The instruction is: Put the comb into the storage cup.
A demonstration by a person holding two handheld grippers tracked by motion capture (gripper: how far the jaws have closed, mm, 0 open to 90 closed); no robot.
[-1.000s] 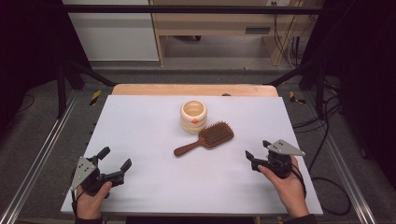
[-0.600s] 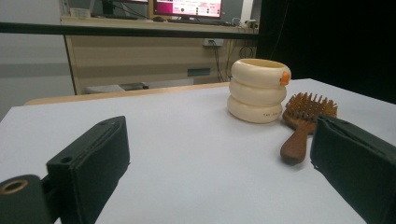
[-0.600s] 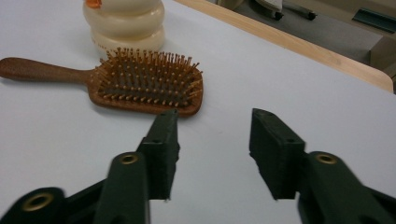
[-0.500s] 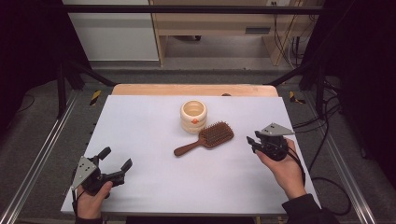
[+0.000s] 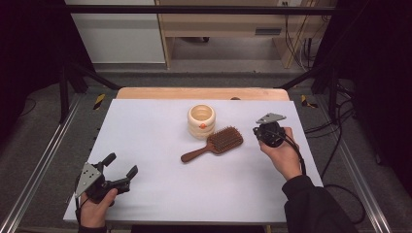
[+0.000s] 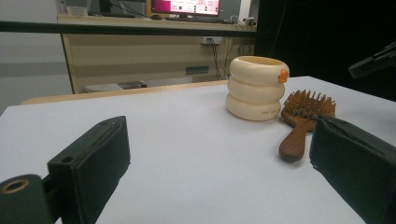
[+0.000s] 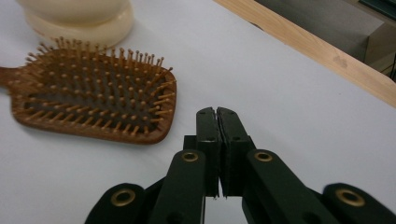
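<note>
The white worktop (image 5: 160, 145) carries a cream ringed cup (image 5: 201, 121) near centre and a wooden paddle hairbrush (image 5: 216, 144) touching it at about 5 o'clock. The right tongs (image 5: 257, 132), whose jaws have just been closing on nothing and now meet, sit just off the brush head at 3 o'clock, probably for a push or a reach; gripping would mean reopening. The left tongs (image 5: 121, 165) rest wide open and empty at 7 o'clock. Open room lies all around.
</note>
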